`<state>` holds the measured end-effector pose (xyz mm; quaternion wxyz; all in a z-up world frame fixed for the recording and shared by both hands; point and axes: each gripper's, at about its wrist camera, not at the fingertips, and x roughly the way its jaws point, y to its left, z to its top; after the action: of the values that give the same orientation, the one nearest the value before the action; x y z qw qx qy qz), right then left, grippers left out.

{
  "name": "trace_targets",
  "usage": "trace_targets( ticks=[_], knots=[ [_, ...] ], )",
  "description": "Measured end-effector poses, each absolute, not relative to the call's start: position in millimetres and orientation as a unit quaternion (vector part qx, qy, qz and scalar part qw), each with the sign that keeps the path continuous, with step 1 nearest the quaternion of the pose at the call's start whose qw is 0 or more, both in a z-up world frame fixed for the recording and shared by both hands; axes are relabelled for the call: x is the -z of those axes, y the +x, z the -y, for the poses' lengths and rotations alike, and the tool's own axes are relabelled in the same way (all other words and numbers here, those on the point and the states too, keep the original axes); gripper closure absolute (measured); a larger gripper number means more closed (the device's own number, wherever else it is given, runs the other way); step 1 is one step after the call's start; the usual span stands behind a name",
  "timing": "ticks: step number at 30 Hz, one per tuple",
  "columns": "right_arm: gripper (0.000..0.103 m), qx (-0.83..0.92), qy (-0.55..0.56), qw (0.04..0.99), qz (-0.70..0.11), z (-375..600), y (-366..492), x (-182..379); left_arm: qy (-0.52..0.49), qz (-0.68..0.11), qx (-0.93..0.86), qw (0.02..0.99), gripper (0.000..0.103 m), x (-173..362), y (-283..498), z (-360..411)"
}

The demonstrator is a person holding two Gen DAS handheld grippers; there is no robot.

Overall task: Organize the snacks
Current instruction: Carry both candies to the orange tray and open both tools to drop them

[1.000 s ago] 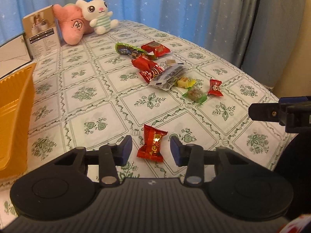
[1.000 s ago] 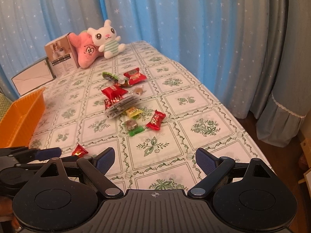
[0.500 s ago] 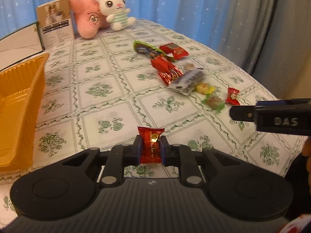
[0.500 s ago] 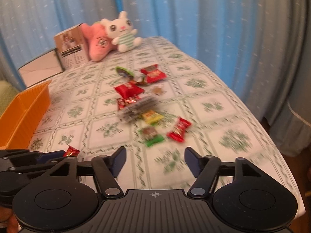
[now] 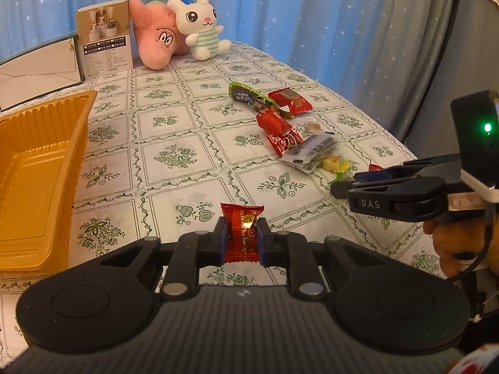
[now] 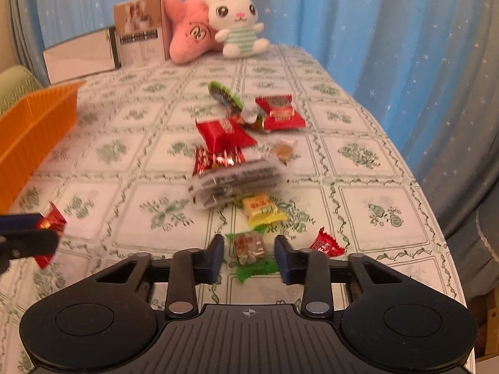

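Left gripper (image 5: pixel 242 240): jaws pressed onto a red candy packet (image 5: pixel 242 233), pinching it by both sides, lifted clear of the tablecloth (image 5: pixel 174 155).
Right gripper (image 6: pixel 249 255): jaws closing around a green-wrapped candy (image 6: pixel 251 251); a narrow gap shows on each side, the pads not touching it.
Green-wrapped candy: lies on the cloth between the right fingertips, a small red candy (image 6: pixel 326 243) just right of them, a yellow candy (image 6: pixel 262 208) just beyond.
Orange tray (image 5: pixel 37 168): on the table's left, well apart from the snack pile.
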<state>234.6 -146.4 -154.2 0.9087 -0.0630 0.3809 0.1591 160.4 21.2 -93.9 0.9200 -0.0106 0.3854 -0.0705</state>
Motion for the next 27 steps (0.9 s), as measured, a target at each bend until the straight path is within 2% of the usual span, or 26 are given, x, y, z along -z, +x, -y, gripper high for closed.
trace_targets(
  ticks=[3,15,27],
  knots=[
    [0.08,-0.156,-0.07,0.912,-0.373,144.1,228.6,152.9,-0.011,-0.385,0.067,0.92,0.086,92.9,158.2,-23.3],
    [0.081,-0.21,-0.02,0.917,-0.338,108.2,182.4,101.0,-0.012,-0.37,0.032,0.929,0.086,60.1,137.6,-59.9],
    [0.081,-0.327,-0.011,0.902,-0.281,-7.8,175.6,35.6,-0.008,-0.339,-0.052,0.939,0.086,4.5,114.1,-166.4]
  ],
)
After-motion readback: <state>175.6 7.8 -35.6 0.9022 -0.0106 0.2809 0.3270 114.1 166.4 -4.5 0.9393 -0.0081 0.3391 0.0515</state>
